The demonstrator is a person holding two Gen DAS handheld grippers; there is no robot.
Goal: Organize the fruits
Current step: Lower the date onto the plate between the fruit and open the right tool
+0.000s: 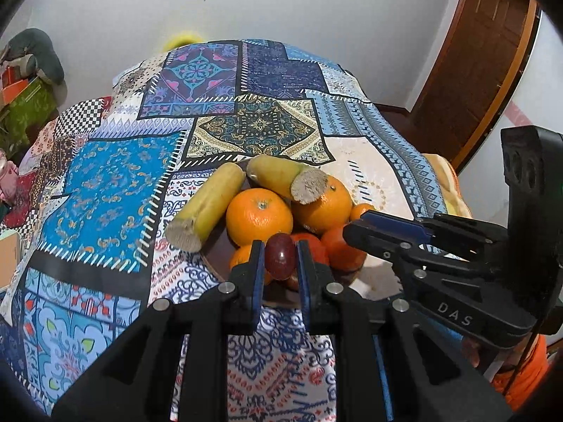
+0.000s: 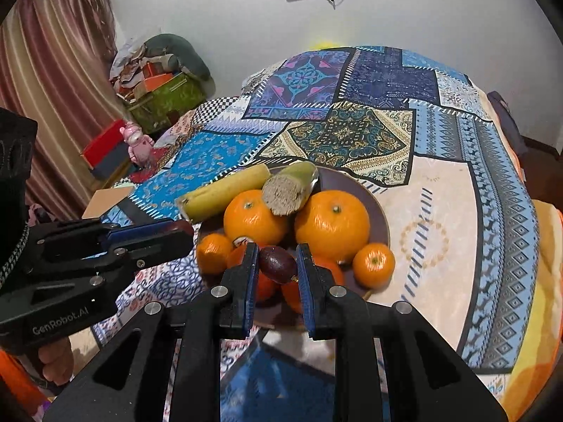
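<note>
A brown plate (image 2: 378, 211) on the patchwork cloth holds two big oranges (image 2: 332, 225), several small mandarins (image 2: 373, 264) and two yellow-green cane pieces (image 2: 225, 191). My left gripper (image 1: 279, 258) is shut on a dark red grape (image 1: 279, 260) just above the plate's near side. My right gripper (image 2: 276, 263) is shut on a dark purple grape (image 2: 277, 263) over the mandarins at the plate's front. Each gripper shows in the other's view: the right one (image 1: 387, 232) at the right, the left one (image 2: 147, 237) at the left.
The patchwork cloth (image 1: 246, 123) covers a round table that drops away on all sides. A cluttered corner with boxes (image 2: 158, 91), a pink toy (image 2: 135, 140) and a curtain lies to the left. A wooden door (image 1: 475, 52) stands at the right.
</note>
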